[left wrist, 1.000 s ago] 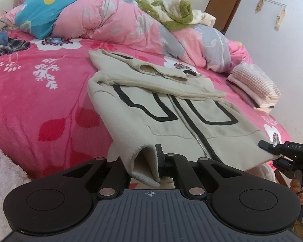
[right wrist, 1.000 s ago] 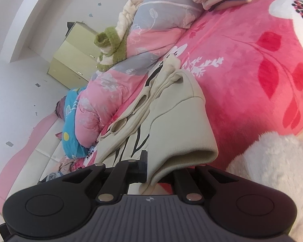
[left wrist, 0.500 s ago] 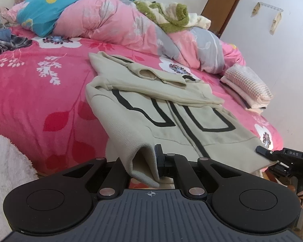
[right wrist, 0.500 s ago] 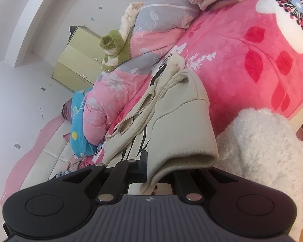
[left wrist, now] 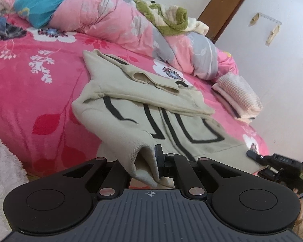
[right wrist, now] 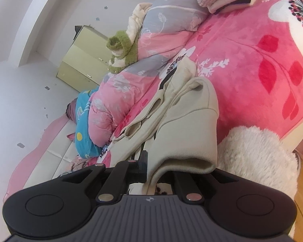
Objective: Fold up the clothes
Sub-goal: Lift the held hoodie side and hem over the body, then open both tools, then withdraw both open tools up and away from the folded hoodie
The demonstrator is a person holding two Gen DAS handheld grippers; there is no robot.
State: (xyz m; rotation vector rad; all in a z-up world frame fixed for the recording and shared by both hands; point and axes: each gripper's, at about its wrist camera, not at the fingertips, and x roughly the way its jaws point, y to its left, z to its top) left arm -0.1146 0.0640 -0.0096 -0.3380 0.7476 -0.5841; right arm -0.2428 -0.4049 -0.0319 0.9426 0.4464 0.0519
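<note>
A beige zip hoodie [left wrist: 171, 125] lies on the pink floral bed [left wrist: 30, 92], sleeves crossed over its chest. My left tongs [left wrist: 151, 167] and right tongs [right wrist: 151, 173] each pinch a ribbed hem corner. It looks soft, thick and floppy; the hem grips well.

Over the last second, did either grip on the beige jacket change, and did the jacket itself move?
No grip change: the left tongs and right tongs stay shut on the hem corners of the beige jacket. The hem has come up and toward the camera, off the pink bedspread. The folded sleeves and the folded stack have not moved.
</note>
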